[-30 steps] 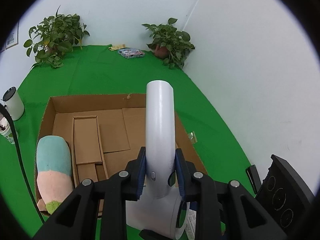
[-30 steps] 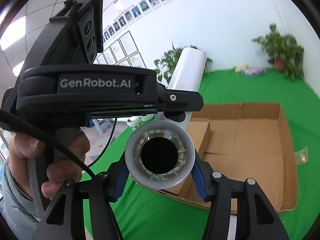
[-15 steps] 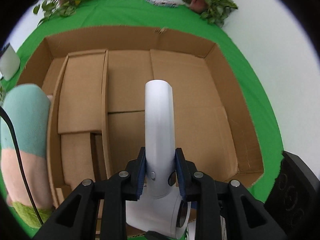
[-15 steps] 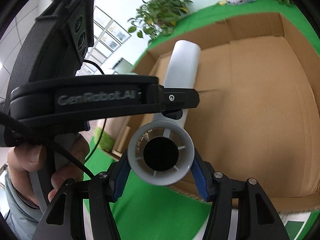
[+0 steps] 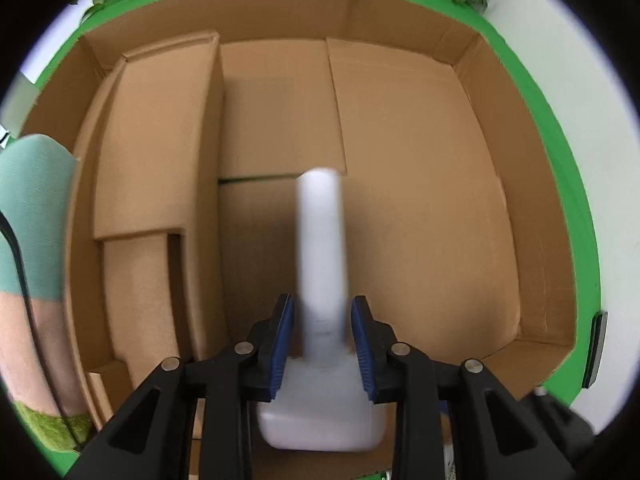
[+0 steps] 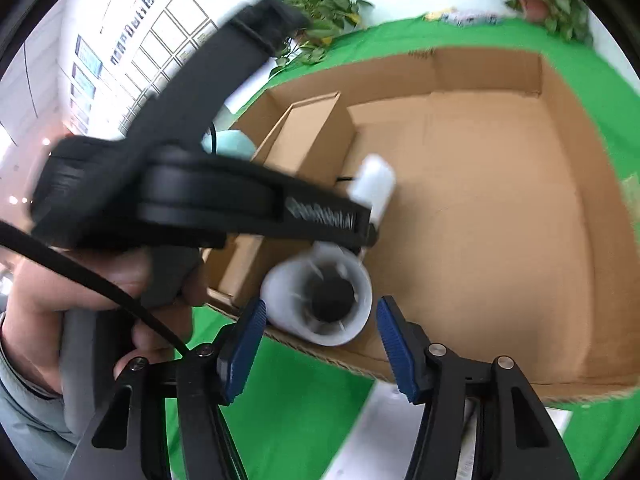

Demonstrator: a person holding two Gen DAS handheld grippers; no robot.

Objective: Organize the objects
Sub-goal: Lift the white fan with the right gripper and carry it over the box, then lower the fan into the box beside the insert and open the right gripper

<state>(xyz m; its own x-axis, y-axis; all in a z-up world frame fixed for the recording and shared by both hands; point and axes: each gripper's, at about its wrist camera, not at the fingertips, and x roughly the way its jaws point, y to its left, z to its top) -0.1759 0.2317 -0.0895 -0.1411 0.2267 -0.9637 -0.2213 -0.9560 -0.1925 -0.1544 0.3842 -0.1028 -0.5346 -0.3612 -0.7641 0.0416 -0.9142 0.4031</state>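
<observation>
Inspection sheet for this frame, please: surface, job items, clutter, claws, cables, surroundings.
Surface: green cloth carrying an open cardboard box.
Job's things: white hair dryer over the box floor, motion-blurred; pastel plush toy at the box's left edge.
Clutter: cardboard insert inside the box; white paper in front of the box.
Grippers: left claw open, gaps beside the handle; right claw open around the barrel, not touching.
Cables: black cable across the hand holding the left gripper.
Surroundings: potted plants, framed pictures.
</observation>
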